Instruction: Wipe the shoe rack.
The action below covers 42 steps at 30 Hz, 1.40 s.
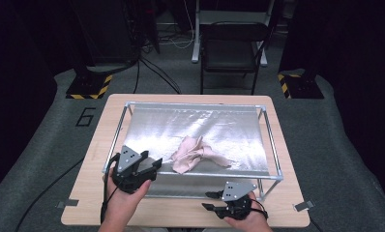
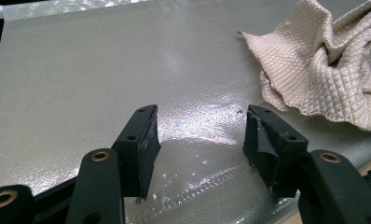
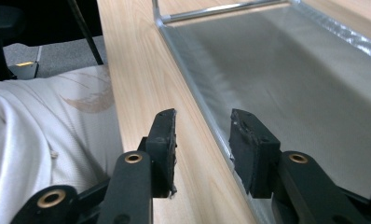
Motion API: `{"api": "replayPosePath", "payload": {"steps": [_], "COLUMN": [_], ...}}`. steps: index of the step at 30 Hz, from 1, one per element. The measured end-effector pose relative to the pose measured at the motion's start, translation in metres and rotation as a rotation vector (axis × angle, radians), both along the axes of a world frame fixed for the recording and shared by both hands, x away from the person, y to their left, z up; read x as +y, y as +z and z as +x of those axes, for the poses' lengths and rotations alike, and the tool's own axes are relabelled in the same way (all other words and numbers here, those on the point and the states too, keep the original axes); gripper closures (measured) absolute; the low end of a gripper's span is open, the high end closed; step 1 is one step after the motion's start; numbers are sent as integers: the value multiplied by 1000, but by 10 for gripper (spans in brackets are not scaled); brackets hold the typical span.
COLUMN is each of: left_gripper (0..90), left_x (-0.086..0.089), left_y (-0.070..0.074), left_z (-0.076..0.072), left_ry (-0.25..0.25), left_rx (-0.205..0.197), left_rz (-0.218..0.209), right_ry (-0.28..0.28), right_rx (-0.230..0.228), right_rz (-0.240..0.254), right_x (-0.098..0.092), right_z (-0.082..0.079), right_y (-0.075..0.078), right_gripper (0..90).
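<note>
Pink cloth (image 2: 323, 70) runs off the frame's right edge.

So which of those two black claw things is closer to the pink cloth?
The left gripper, held over the silver sheet with the pink cloth just beside it. The right gripper sits lower down, over the wooden table edge outside the metal frame.

One crumpled pink cloth (image 1: 196, 153), one silver-sheeted metal frame (image 1: 273, 140), one wooden table (image 1: 96, 193), two grippers, one folding chair (image 1: 229, 48).

Empty left gripper (image 2: 200, 133) beside pink cloth (image 2: 323, 70)
</note>
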State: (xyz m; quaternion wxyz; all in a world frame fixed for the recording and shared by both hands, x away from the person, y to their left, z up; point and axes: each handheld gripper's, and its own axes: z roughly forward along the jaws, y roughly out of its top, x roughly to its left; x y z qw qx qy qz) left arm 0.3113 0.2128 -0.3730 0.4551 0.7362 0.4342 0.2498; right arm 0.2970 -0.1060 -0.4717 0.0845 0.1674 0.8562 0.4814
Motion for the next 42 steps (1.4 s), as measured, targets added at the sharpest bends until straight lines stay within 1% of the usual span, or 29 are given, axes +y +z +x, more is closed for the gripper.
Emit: {"api": "replayPosePath", "payload": {"steps": [1, 2, 3, 4, 5, 6, 8, 11, 12, 13, 14, 15, 16, 17, 19, 20, 21, 23, 24, 26, 28, 29, 30, 31, 33, 34, 36, 38, 42], "left_gripper": [444, 444, 444, 445, 444, 445, 444, 444, 444, 444, 444, 444, 444, 444, 444, 445, 444, 444, 444, 444, 444, 444, 444, 444, 445, 444, 445, 444, 445], "left_x": [0, 0, -1, -1, 0, -1, -1, -1, -1, -1, -1, -1, -1, -1, -1, -1, -1, -1, -1, -1, -1, -1, -1, -1, -1, -1, -1, -1, -1], "left_y": [0, 0, 0, 0, 0, 0, 0, 0, 0, 0, 0, 0, 0, 0, 0, 0, 0, 0, 0, 0, 0, 0, 0, 0, 0, 0, 0, 0, 0], "left_z": [0, -1, -1, -1, 0, 0, 0, 0, 0, 0, 0, 0, 0, 0, 0, 0, 0, 0, 0, 0, 0, 0, 0, 0, 0, 0, 0, 0, 0], "left_ry": [2, 2, 2, 3, 3, 2, 3, 3, 3, 3, 3, 3, 3, 3, 4, 4, 4, 6, 6, 7, 7, 7, 7, 7, 7, 7, 8, 8, 9], "left_rx": [1, 3, 4, 5, 2, 4, 5, 6, 6, 7, 8, 8, 8, 7, 7, 7, 7, 6, 6, 5, 5, 5, 5, 4, 6, 6, 5, 5, 2], "left_rz": [-1, -1, -3, -3, -2, -1, -1, -1, -1, -2, -1, -1, -1, -1, -2, -2, -2, -2, -2, -4, -4, -4, -4, -4, -4, -4, -4, -3, -4], "right_ry": [23, 17, 30, 31, 38, 31, 42, 45, 45, 48, 45, 63, 62, 51, 53, 47, 50, 43, 43, 54, 44, 36, 36, 27, 24, 24, 9, 3, -26], "right_rx": [1, 9, 3, -2, 0, -6, -1, -3, -3, 0, -9, -2, 0, 0, 1, 4, 10, 8, 8, 22, 16, 15, 15, 18, 25, 25, 18, 18, 6], "right_rz": [-20, -8, -15, -9, -18, -4, -6, 0, 0, -2, 4, -4, -3, 0, 1, 16, 11, 22, 22, 10, 19, 24, 24, 34, 36, 36, 43, 46, 50], "right_x": [-1, 0, 0, 0, 0, 1, 0, 0, 0, 1, 1, 1, 0, 1, -1, -1, -2, -1, -1, -2, -2, -3, -3, -4, -6, -6, -7, -8, -6], "right_z": [0, -2, -2, -3, -4, -4, -5, -6, -6, -7, -7, -7, -7, -7, -5, -6, -4, -4, -4, -3, -3, -2, -2, -2, -1, -1, 3, 5, 10], "right_y": [4, 7, 11, 14, 18, 21, 30, 40, 40, 49, 51, 55, 58, 61, 66, 67, 70, 73, 73, 80, 81, 87, 87, 92, 99, 99, 107, 111, 119], "right_gripper": [623, 628, 632, 635, 636, 637, 638, 640, 640, 644, 646, 647, 651, 654, 656, 656, 657, 658, 658, 658, 658, 660, 660, 659, 659, 659, 659, 656, 651]}}
